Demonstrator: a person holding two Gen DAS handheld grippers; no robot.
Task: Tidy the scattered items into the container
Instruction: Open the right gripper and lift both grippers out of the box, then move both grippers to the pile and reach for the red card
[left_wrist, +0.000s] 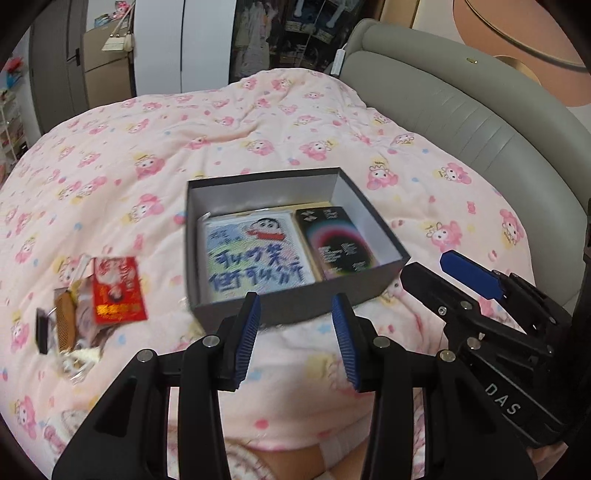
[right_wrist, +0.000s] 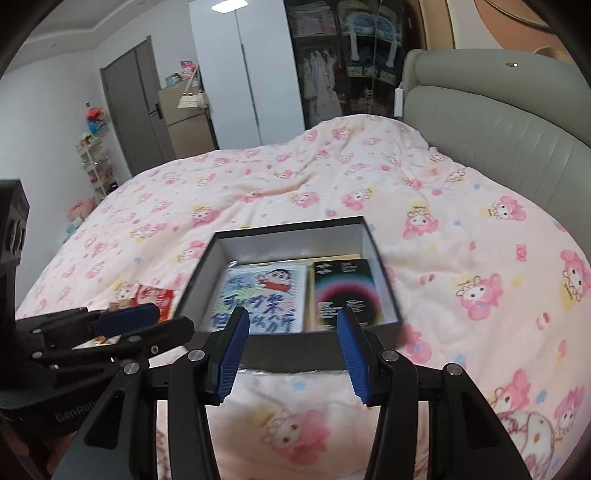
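Now both grippers, left gripper (left_wrist: 295, 339) and right gripper (right_wrist: 291, 354), jaws open and empty near the box (left_wrist: 288, 310); remaining red packet (left_wrist: 118, 290) and comb (left_wrist: 64, 319) left of box, light, flat, probably pinch edges.

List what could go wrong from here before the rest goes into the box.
1. The red packet, wooden comb and small dark item lie overlapped on the soft quilt; one pinch may drag its neighbours or snag the fabric.
2. The box floor is mostly taken by the cartoon picture and the dark card, so added items may sit on top.
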